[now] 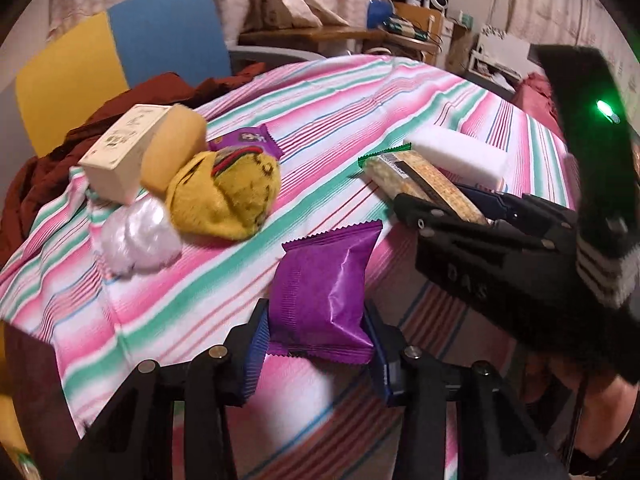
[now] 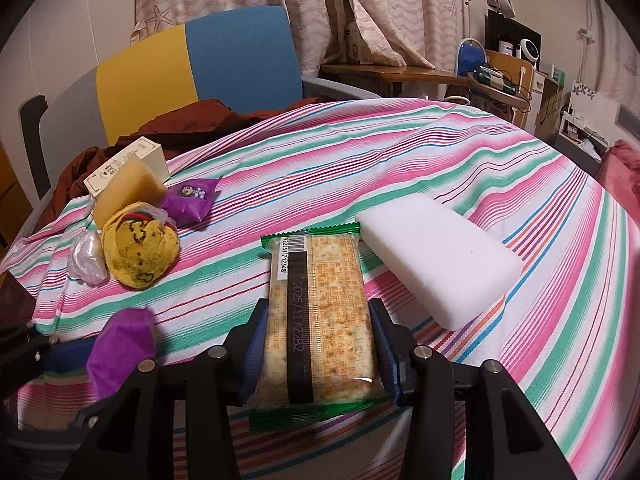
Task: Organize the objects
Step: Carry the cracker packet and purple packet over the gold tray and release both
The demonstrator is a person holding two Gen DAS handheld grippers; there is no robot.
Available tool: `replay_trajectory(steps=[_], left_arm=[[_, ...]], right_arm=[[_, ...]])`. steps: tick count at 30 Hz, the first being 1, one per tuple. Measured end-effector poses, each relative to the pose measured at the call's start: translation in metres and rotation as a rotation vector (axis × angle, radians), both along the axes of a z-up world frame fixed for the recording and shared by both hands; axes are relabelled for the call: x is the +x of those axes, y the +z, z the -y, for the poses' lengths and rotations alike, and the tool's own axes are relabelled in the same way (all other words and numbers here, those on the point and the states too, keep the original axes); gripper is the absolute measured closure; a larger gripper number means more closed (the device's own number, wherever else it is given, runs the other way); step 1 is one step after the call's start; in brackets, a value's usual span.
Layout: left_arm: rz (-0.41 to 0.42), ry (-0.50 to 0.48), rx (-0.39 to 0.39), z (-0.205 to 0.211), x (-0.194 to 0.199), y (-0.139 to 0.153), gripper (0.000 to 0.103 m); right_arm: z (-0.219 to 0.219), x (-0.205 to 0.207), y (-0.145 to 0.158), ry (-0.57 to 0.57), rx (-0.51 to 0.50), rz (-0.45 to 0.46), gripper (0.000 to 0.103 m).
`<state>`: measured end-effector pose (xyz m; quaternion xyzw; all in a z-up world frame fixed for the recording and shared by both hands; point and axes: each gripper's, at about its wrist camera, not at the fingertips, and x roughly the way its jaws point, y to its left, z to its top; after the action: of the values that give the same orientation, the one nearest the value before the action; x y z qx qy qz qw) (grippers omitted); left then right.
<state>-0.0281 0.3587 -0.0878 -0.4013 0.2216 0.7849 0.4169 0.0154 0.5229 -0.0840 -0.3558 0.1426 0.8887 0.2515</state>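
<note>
A shiny purple snack packet (image 1: 324, 280) sits between the blue pads of my left gripper (image 1: 316, 344), which presses it from both sides over the near edge of the striped tablecloth (image 1: 340, 100). My right gripper (image 2: 318, 360) is shut on a green-edged cracker packet (image 2: 316, 300), gripping its near half while the far end points away. In the left wrist view the right gripper (image 1: 452, 212) and the cracker packet (image 1: 416, 176) are at the right. In the right wrist view the purple packet (image 2: 120, 344) shows blurred at the lower left.
A white foam block (image 2: 436, 260) lies just right of the crackers. At the left are a yellow sock ball (image 2: 140, 252), a clear plastic wad (image 1: 136, 236), a tan sponge (image 1: 172, 144), a cream box (image 1: 120, 148) and a small purple packet (image 2: 192, 200). A blue-and-yellow chair (image 2: 200, 68) stands behind.
</note>
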Motion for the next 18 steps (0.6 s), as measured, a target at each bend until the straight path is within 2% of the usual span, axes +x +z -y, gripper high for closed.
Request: replay_trajectory(steps=[10, 18], left_arm=[[-0.093, 0.099, 0.077, 0.032, 0.031, 0.001, 0.060], [-0.144, 0.117, 0.128, 0.060, 0.050, 0.003, 0.060]], right_arm=[[0.007, 0.001, 0.004, 0.007, 0.040, -0.006, 0.055], [0.041, 0.007, 0.019, 0.078, 0.168, -0.057, 0.055]])
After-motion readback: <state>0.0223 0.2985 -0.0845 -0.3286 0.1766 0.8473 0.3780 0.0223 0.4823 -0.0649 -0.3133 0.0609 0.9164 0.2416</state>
